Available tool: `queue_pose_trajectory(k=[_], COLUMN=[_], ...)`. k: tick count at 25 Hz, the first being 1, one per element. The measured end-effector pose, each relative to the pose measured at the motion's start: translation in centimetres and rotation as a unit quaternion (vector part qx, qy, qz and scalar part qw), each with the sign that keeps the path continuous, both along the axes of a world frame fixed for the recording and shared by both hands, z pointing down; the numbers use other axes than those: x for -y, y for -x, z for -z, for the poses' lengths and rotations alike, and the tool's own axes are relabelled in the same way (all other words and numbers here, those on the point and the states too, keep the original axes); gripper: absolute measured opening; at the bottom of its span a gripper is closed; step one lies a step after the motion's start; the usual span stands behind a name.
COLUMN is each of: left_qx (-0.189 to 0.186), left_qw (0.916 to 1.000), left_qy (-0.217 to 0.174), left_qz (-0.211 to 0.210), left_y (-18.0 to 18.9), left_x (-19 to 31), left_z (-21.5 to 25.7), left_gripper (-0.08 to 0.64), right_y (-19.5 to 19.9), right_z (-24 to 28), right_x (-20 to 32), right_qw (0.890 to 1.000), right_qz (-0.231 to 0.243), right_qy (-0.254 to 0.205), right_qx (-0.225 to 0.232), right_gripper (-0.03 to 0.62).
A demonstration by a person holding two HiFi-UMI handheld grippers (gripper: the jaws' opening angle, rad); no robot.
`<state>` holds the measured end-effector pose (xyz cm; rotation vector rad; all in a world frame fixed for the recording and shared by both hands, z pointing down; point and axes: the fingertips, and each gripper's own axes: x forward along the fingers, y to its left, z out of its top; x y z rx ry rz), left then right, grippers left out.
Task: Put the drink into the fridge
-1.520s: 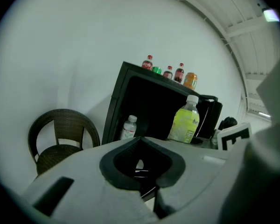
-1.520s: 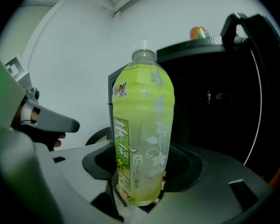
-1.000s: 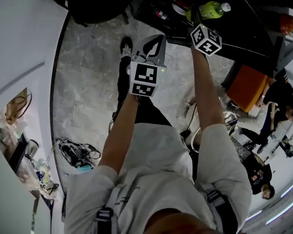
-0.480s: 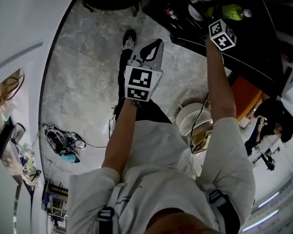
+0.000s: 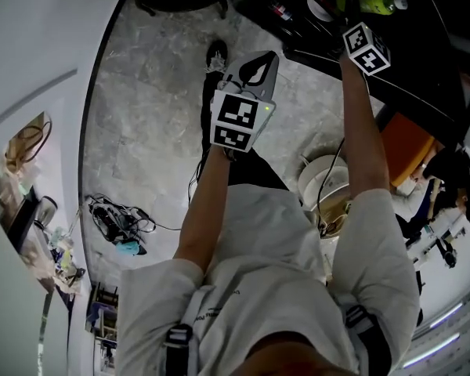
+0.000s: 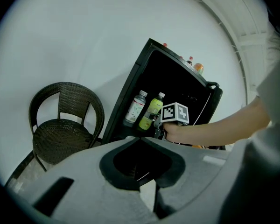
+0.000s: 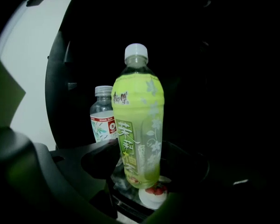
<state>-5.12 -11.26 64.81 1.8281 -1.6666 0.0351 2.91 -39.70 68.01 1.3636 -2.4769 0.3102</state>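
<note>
Marble floor (image 5: 141, 116), head view: right gripper (image 5: 359, 16) now reaches deeper into dark fridge (image 5: 411, 65) than a second ago, jaws clamped on green tea bottle (image 5: 374, 1). Placing looks nearly done, release left. Left gripper (image 5: 268, 57) closed, empty.
Left gripper view: one wicker chair (image 6: 60, 134), two bottles inside fridge.
Right gripper view: green tea bottle upright between pads, one water bottle (image 7: 102, 118) just behind.

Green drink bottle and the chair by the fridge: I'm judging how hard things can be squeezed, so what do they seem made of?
Green drink bottle: probably thin clear plastic with a glossy finish. The liquid shows through, and it has a printed film label and a white screw cap.
Chair: dark, matte wicker or synthetic rattan. The weave shows on the seat and back, but I cannot tell which of the two it is.
</note>
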Motion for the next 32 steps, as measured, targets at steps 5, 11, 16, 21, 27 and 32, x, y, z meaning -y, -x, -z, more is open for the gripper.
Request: queue_pose_trajectory(k=[5,11,16,21,27,32], left_qx=[0.015,0.045,0.068,0.097,0.132,0.166], left_qw=[0.9989,0.9966,0.9937,0.9912,0.9818,0.9714], left_qy=[-0.014,-0.009,-0.03,-0.035,-0.054,-0.064], left_qz=[-0.042,-0.068,-0.084,-0.083,-0.125,-0.157], left_y=[-0.8,-3.3,-5.3,-6.1,-7.5,-7.5], left_x=[-0.3,0.2,1.1,0.9,1.8,1.4], left_z=[2.9,6.3,9.9,12.4,16.3,17.8], left_gripper=[0.009,0.009,0.009,0.009,0.009,0.009], right_y=[-1.8,-3.9,-5.0,-6.7,-8.6,-9.8], right_z=[3.0,6.6,10.5,13.1,15.7,18.9], right_x=[-3.3,-8.2,-14.3,-19.8,-21.7,-21.0], right_qw=[1.0,1.0,0.999,0.999,0.991,0.998], right_qz=[-0.015,-0.008,0.023,0.027,-0.022,0.01], right_qy=[-0.005,-0.007,-0.02,0.018,0.091,0.047], right_qx=[0.011,0.011,0.009,0.014,0.093,0.045], right_gripper=[0.27,0.27,0.27,0.269,0.259,0.173])
